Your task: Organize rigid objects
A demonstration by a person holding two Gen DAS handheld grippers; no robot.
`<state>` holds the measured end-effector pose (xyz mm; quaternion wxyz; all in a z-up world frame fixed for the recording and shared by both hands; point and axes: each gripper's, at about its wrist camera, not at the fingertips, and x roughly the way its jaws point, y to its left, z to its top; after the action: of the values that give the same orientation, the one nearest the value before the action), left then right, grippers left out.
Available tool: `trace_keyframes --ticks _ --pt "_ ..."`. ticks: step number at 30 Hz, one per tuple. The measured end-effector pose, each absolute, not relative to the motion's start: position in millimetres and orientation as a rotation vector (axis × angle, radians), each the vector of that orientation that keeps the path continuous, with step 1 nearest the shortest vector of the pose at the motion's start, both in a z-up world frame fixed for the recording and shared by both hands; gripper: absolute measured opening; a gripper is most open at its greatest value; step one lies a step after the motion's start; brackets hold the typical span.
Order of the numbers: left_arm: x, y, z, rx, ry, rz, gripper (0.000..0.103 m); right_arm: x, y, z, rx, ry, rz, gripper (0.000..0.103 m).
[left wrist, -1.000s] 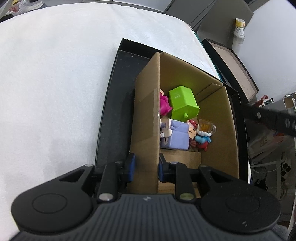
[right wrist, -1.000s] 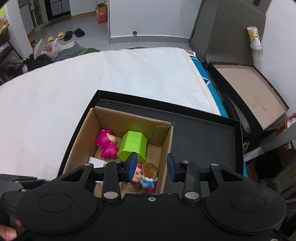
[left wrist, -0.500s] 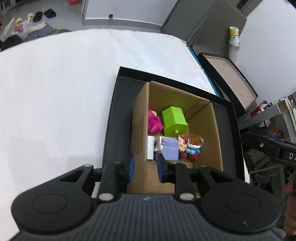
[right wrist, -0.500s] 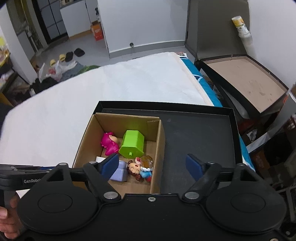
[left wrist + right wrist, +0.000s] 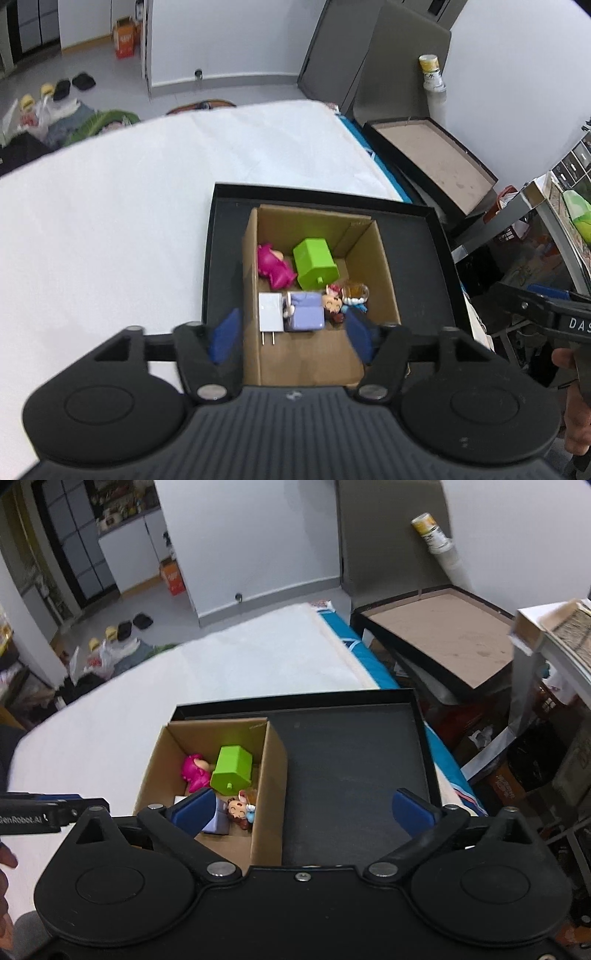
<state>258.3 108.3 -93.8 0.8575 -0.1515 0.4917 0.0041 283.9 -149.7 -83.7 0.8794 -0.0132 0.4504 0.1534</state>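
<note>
A cardboard box (image 5: 384, 273) (image 5: 271, 775) stands in the left part of a black tray (image 5: 421, 266) (image 5: 351, 760) on the white bed. Inside lie a pink figure (image 5: 273, 264) (image 5: 194, 771), a green block (image 5: 314, 262) (image 5: 232, 768), a purple toy (image 5: 304, 312), a white charger (image 5: 270, 312) and a small doll (image 5: 341, 299) (image 5: 240, 806). My left gripper (image 5: 291, 336) is open and empty, high above the box's near end. My right gripper (image 5: 301, 808) is open wide and empty, above the box's right wall.
The white bed (image 5: 110, 221) spreads left and far. A second black tray with a brown base (image 5: 432, 151) (image 5: 439, 627) leans off the bed's right side. Shelves and clutter (image 5: 535, 738) stand at the right. Shoes and bags (image 5: 55, 110) lie on the floor beyond.
My left gripper let go of the box's left wall, opened and rose back. My right gripper opened wide and lifted away too. The box stays in the tray.
</note>
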Motion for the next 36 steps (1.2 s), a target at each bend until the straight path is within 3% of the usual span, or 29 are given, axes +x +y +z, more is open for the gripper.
trace_keyframes --ticks 5,16,36 --pt "248.6 100.8 -73.5 -0.287 1.01 0.028 0.082 276.2 -169.4 -74.2 0.026 0.92 0.305 0.103" --pt "215.5 79.4 -32.9 -0.245 0.929 0.016 0.092 251.5 -195.5 -43.7 0.058 0.878 0.32 0.103" --pt "133.7 58.9 19.7 -0.2 0.786 -0.034 0.094 176.1 -218.0 8.1 0.109 0.777 0.303 0.103"
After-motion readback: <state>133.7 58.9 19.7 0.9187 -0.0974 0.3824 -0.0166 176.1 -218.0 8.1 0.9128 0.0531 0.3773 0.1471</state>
